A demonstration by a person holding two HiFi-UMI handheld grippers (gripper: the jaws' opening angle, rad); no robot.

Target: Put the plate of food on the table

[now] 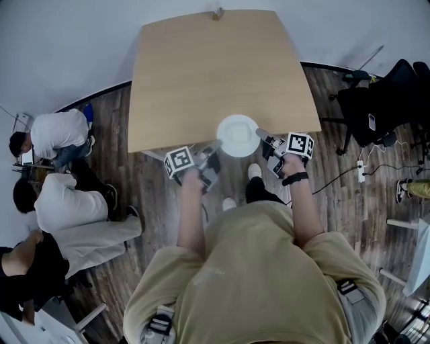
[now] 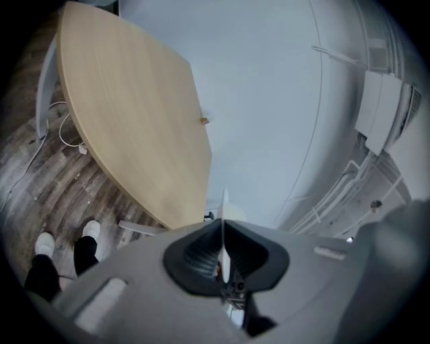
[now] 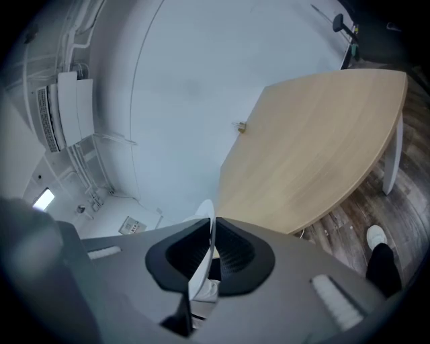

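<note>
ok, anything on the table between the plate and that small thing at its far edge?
No: head view shows bare tabletop between plate and small object.

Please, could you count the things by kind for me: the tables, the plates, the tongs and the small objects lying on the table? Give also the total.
wooden table: 1
white plate: 1
tongs: 2 (left tongs and right tongs, each shut on the plate's rim)
small object at the table's far edge: 1
Total: 5
</note>
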